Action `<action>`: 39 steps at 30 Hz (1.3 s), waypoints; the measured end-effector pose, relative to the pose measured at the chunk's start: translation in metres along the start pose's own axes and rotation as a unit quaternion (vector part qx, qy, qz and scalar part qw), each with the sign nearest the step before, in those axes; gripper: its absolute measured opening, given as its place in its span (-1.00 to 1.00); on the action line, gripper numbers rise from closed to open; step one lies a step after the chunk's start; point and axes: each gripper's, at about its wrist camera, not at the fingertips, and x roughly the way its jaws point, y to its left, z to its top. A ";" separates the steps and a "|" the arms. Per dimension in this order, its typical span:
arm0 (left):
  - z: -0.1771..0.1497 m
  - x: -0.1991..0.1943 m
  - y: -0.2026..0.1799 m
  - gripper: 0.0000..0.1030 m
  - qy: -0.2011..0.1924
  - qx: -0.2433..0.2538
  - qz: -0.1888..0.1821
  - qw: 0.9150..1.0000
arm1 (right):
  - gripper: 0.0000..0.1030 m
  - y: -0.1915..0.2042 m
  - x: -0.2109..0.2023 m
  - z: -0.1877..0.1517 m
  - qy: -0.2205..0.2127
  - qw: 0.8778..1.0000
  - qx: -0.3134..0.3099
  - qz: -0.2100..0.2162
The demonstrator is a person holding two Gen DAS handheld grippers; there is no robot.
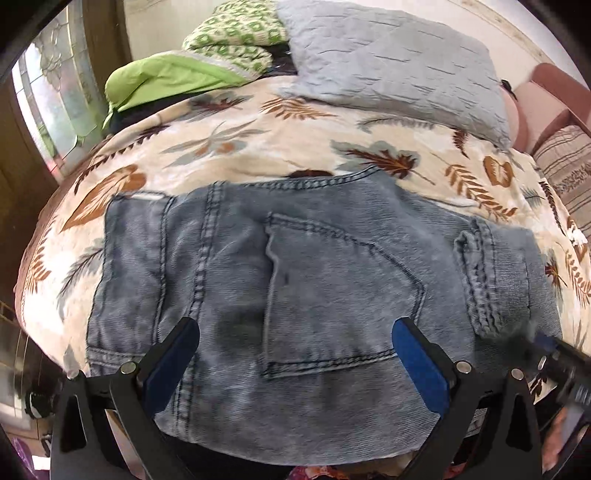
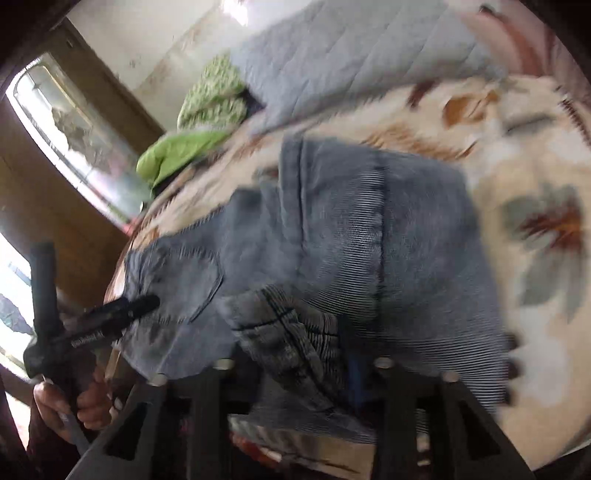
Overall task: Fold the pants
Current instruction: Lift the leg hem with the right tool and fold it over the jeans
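1. One pair of faded blue denim pants point(image 1: 314, 280), folded into a compact block, lies flat on the bed, back pocket point(image 1: 332, 295) uppermost, near the bed's front edge.
2. One cream bedspread with brown and grey leaf print point(image 1: 229, 140) covers the bed under the pants.
3. One grey quilted pillow point(image 1: 391, 62) rests at the far side of the bed, well apart from the pants.
4. One green-and-white patterned blanket point(image 1: 236, 33) and one lime-green cloth point(image 1: 166, 81) sit beside the pillow.
5. Left gripper point(image 1: 295, 332): black frame, blue-padded fingers point(image 1: 417, 354) spread wide above the denim, one on each side of the pocket; nothing between them is pinched.
6. Right gripper point(image 2: 295, 363): right wrist view heavily blurred; a bunched fold of denim point(image 2: 291, 332) lies at the fingers, which stand partly apart. Whether the pads press on it cannot be told. Seen from the left wrist, it is a blur at the pants' right edge.
7. One hand point(image 2: 74, 402) grips the handle of the left gripper, seen in the right wrist view.
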 end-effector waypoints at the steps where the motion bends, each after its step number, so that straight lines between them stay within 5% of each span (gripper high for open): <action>1: -0.001 0.000 0.001 1.00 0.001 0.000 0.001 1.000 | 0.47 0.005 0.010 -0.002 0.009 1.000 -0.006 0.015; 8: 0.002 -0.009 -0.015 1.00 -0.007 0.025 -0.001 1.000 | 0.55 0.024 0.001 -0.007 0.007 0.996 -0.069 0.060; 17: 0.035 -0.017 -0.065 1.00 -0.017 0.067 -0.015 0.998 | 0.47 -0.049 -0.056 0.009 -0.081 0.994 0.050 0.045; 21: 0.055 -0.008 -0.104 1.00 -0.020 0.097 -0.014 0.995 | 0.04 -0.068 -0.029 0.011 -0.029 0.995 0.082 0.039; 25: 0.071 0.010 -0.139 1.00 -0.010 0.115 -0.009 0.993 | -0.20 -0.062 -0.015 0.008 0.005 0.999 0.036 -0.016; 39: 0.068 0.090 -0.196 1.00 0.081 0.162 0.027 0.983 | -0.21 -0.065 -0.015 0.005 0.018 1.000 0.000 -0.014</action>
